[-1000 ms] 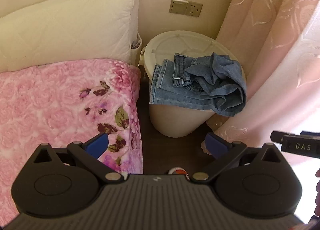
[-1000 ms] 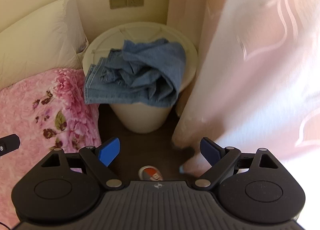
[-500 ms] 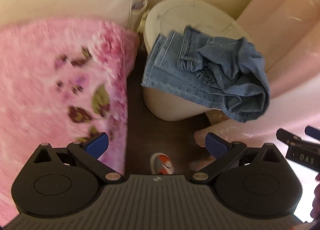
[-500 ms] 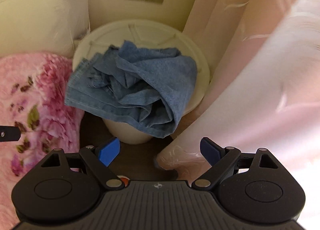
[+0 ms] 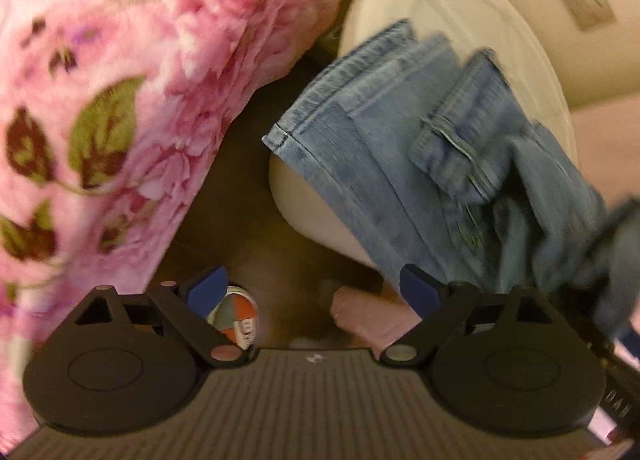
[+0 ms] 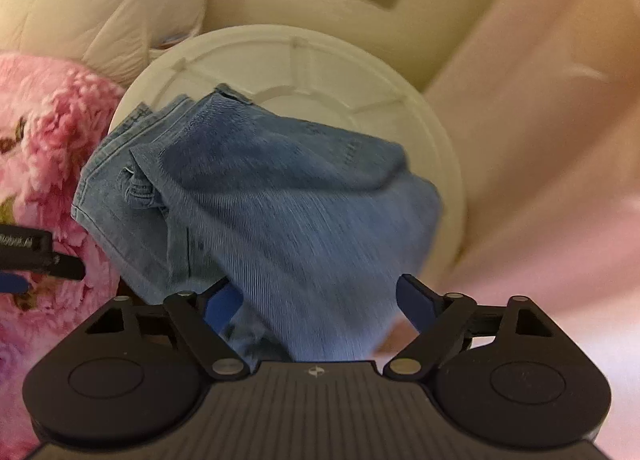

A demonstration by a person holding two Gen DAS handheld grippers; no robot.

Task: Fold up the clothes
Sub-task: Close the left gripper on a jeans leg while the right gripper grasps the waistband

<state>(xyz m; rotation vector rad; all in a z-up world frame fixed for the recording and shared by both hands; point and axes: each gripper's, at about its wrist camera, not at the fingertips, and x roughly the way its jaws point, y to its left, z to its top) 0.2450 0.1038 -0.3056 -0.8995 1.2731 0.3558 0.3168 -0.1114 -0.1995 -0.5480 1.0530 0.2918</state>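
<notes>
Both claws point steeply down at a crumpled pair of light blue denim jeans (image 6: 280,196) heaped on the round white plastic lid (image 6: 400,100) of a bucket.

Right gripper (image 6: 320,300): its blue-padded jaws stand wide and are closing, with the hanging fold of denim between them; the pads do not visibly press on it.

Left gripper (image 5: 316,288): jaws also wide and closing, with only dark floor between them; the jeans' hemmed edge (image 5: 360,140) overhangs the lid's near-left rim, just above the right pad.

Only the left view shows a small red-and-grey can (image 5: 234,314) on the floor.

A pink floral fleece blanket (image 5: 100,100) lies left of the bucket.

Only the right view shows a white quilted pillow (image 6: 100,0) behind the lid.
</notes>
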